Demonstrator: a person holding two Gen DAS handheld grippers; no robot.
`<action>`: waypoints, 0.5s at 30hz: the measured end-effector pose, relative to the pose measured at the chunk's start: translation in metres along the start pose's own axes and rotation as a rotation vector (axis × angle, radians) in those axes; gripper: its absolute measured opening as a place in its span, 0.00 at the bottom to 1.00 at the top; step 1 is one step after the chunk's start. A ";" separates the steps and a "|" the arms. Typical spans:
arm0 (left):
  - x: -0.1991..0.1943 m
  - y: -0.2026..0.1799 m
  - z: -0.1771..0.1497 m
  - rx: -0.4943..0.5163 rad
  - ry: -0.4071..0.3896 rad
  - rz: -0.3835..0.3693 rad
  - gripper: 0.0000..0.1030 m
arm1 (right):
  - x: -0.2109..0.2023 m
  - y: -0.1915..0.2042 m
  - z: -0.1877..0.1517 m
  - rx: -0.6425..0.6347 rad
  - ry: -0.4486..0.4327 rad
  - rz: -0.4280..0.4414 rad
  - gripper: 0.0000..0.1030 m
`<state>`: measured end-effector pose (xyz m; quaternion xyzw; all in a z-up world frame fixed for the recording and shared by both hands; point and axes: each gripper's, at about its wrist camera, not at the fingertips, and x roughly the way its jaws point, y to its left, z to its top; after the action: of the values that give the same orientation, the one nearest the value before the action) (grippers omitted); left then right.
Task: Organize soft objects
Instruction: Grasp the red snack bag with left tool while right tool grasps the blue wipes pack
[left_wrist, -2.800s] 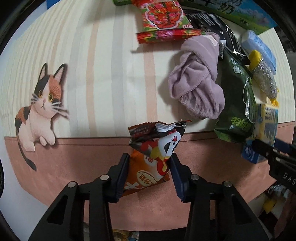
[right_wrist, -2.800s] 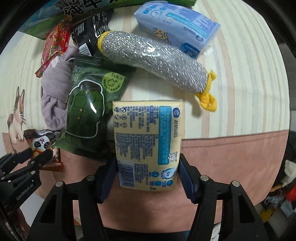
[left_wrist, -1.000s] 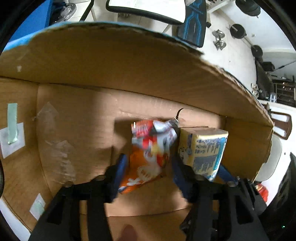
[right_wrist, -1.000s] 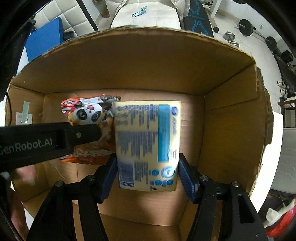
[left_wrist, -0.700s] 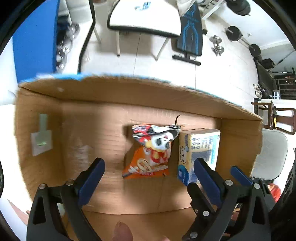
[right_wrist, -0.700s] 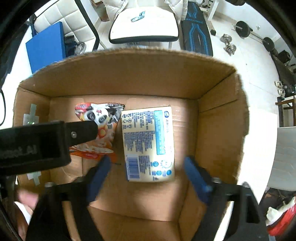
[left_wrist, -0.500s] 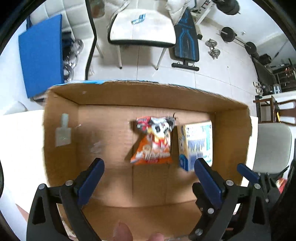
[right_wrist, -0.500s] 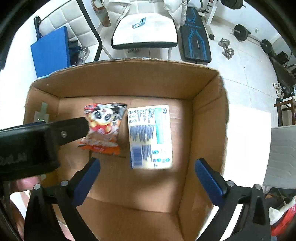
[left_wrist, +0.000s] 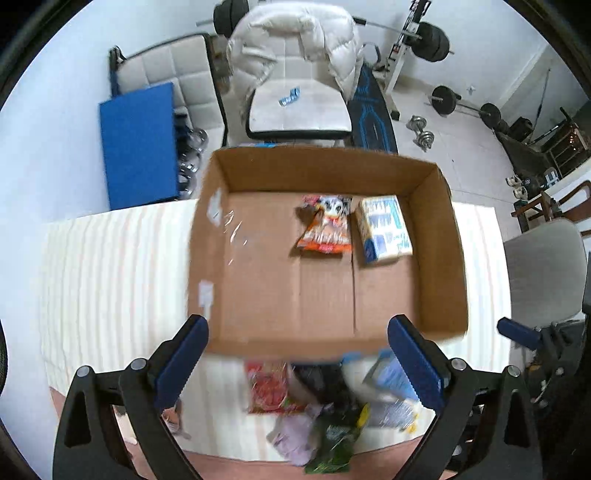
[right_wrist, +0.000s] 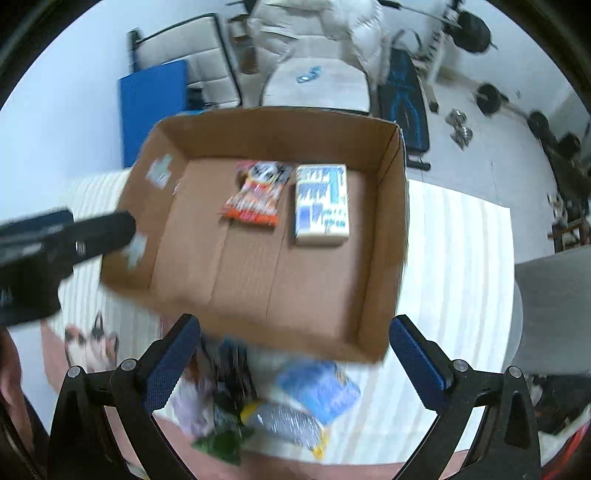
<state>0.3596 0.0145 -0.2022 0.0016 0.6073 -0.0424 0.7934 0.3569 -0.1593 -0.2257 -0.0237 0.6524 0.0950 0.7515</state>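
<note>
An open cardboard box stands on the striped table cloth. Inside it lie an orange panda snack bag and a yellow tissue pack, side by side. My left gripper is open and empty, high above the box's near wall. My right gripper is open and empty, also above the near wall. Below the box lie a red snack bag, a purple cloth, a green bag, a silver scrubber and a blue tissue pack.
A white chair and a blue pad stand behind the table, with weights on the floor. A grey chair is at the right. The left gripper's body shows at the left of the right wrist view.
Both grippers let go of their items in the box, opened wide and pulled up and back. The whole box and the pile on the table now show.
</note>
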 end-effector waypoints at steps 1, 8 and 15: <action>0.001 0.001 -0.014 0.001 -0.001 0.013 0.97 | 0.002 0.000 -0.009 -0.014 0.006 0.006 1.00; 0.083 0.027 -0.098 -0.063 0.227 0.021 0.91 | 0.065 -0.016 -0.083 -0.075 0.134 -0.063 0.99; 0.155 0.040 -0.113 -0.106 0.352 -0.011 0.89 | 0.139 -0.025 -0.091 -0.150 0.198 -0.086 0.85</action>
<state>0.2934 0.0500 -0.3833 -0.0360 0.7382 -0.0137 0.6734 0.2902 -0.1827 -0.3780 -0.1171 0.7129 0.1087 0.6828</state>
